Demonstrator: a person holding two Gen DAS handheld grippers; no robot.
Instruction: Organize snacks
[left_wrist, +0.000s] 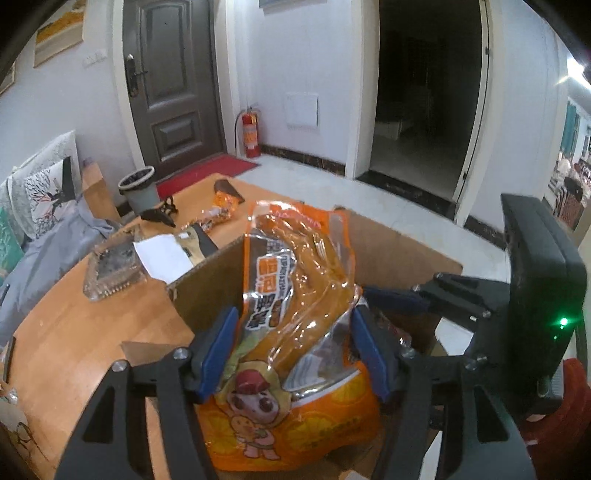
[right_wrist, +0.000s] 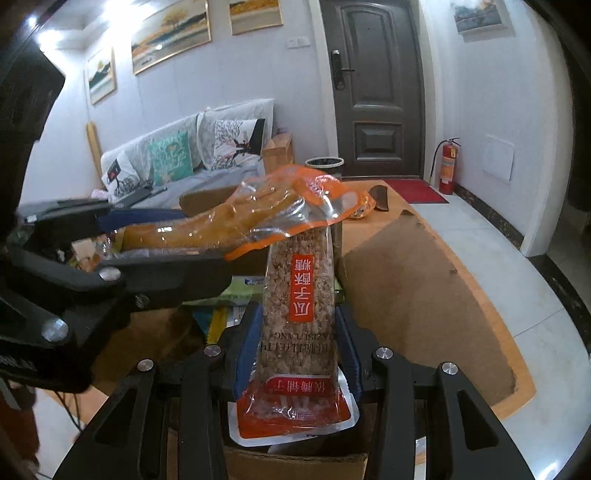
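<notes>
Left claw (left_wrist: 291, 350) is clamped on the orange snack bag (left_wrist: 295, 295), blue pads pinching it at both sides, and the bag hangs over the open cardboard box (left_wrist: 388, 240). Right claw (right_wrist: 295, 347) has its own catch: the seed-brittle packet (right_wrist: 299, 314), gripped at the sides, red label end nearest the camera, also above the box. In the right wrist view the two snacks cross, the orange bag's top edge lying across the far tip of the brittle packet (touching or merely overlapping, I can't tell).

So both snacks look lifted and on their way into the box, neither set down yet. Other packets are already inside it. More snacks (left_wrist: 221, 210) wait on the worktop (left_wrist: 74, 325), near the glass tray (left_wrist: 110, 266).

Next move, I'd judge: separate the two claws so the bags don't tangle, lower each into a free spot in the box, then release. The soft film could snag on a flap.
</notes>
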